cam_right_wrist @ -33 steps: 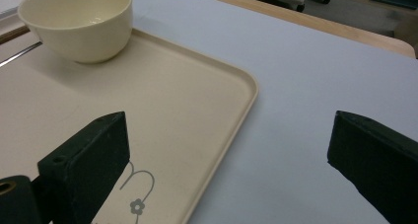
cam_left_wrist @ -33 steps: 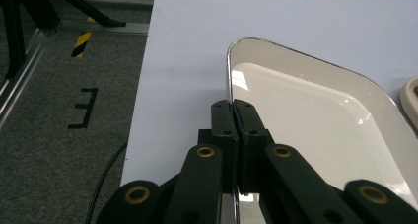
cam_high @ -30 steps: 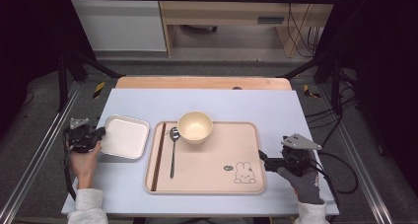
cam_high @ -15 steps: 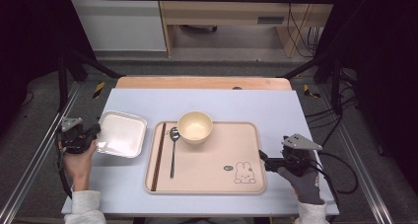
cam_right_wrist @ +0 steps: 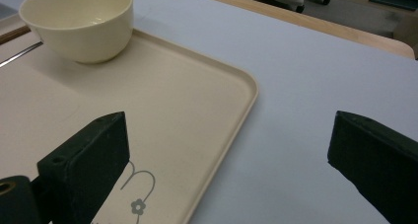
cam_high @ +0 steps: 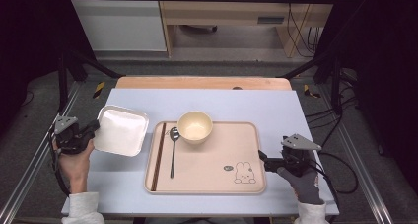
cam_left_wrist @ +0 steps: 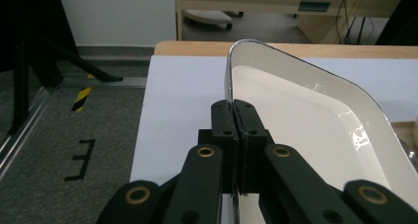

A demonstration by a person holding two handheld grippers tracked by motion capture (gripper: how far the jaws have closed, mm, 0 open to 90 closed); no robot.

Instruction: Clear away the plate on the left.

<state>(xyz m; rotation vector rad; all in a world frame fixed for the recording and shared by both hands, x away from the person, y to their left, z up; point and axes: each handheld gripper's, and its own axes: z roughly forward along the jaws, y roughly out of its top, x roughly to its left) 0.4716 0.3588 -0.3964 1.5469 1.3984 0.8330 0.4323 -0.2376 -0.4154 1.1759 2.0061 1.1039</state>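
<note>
High view: the left gripper (cam_high: 87, 133) sits at the table's left edge, its jaws clamped on the near-left rim of the white square plate (cam_high: 121, 130). The plate looks tilted, its left side raised off the table (cam_high: 231, 103), though from above I cannot say how much of it is clear of the surface. It lies just left of the beige tray (cam_high: 246, 157), which carries the chopsticks (cam_high: 157, 156), the spoon (cam_high: 173, 147) and the cream bowl (cam_high: 195, 127). So the tray is to the right of the held plate, and the left hand is plainly the nearer one; the open space on the tray is its right half, by the rabbit drawing (cam_high: 243, 172).

Left gripper view: the two jaws are pressed together on the thin plate rim (cam_left_wrist: 229, 81), and the plate's white face (cam_left_wrist: 305, 120) extends away to the right of the jaws.

Right gripper view: the right gripper (cam_right_wrist: 226, 150) has its jaws spread wide with nothing between them, poised over the tray's corner (cam_right_wrist: 249, 86), with the bowl (cam_right_wrist: 79, 21) beyond it.
</note>
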